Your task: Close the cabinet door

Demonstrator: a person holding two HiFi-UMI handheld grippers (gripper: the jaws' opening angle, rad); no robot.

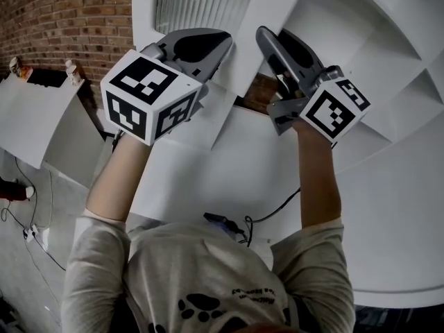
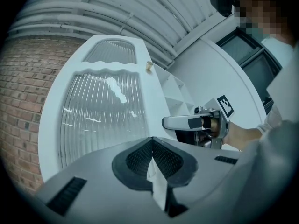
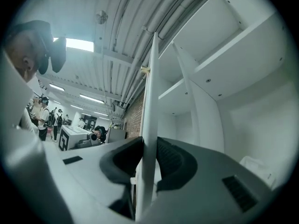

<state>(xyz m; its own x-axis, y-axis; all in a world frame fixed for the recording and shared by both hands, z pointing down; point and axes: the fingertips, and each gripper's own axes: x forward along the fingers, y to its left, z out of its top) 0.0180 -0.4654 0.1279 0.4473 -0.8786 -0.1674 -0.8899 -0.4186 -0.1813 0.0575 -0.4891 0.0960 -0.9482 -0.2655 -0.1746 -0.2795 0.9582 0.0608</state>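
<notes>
Presently, in the head view the cabinet door point(image 1: 198, 5) stands swung out from the shelves point(image 1: 388, 47), with left tongs point(image 1: 223, 41) at its face and right tongs point(image 1: 267, 41) on its free edge. Left gripper view: left tongs point(image 2: 152, 157) closed and empty, likely serving as a pushing stub. Right gripper view: right tongs point(image 3: 147, 167) clamp the door's edge, pads point(image 3: 173, 160) pressed on both sides, evidently to steer it shut.

Dim, bluish pictures, lit by a ceiling light panel point(image 3: 79, 45); fisheye edges curve and darken.
</notes>
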